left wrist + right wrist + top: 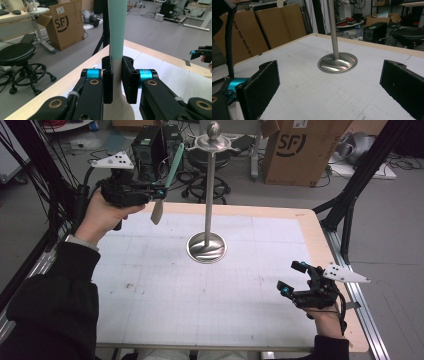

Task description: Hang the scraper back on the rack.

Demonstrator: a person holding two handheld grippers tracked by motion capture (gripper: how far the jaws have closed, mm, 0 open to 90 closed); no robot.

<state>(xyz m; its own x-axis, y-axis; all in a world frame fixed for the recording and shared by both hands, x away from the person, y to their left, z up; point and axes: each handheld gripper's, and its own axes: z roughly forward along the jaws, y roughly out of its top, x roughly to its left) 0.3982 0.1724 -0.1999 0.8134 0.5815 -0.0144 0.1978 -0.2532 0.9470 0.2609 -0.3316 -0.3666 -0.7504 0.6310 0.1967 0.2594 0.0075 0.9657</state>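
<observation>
A steel stand rises from a round base (pixel 206 247) at the table's far middle, its pole (pixel 209 190) ending in hooked arms and a ball knob (pixel 214 129). My left gripper (pixel 158 194) is held high at the far left, left of the pole, shut on a long utensil with a mint green handle (pixel 173 165) and a beige lower end (pixel 157 212). In the left gripper view the handle (pixel 117 27) stands upright between the closed jaws. My right gripper (pixel 292 277) rests low at the near right, open, nothing between its pads (pixel 260 85); the base (pixel 337 62) lies ahead.
The table (pixel 200 290) carries a white gridded mat with a wooden rim. Behind it stand a black stool (pixel 207 165), a computer tower (pixel 149 145) and a cardboard box (pixel 302 147). Black frame legs (pixel 360 175) flank the right side; cables hang at the left.
</observation>
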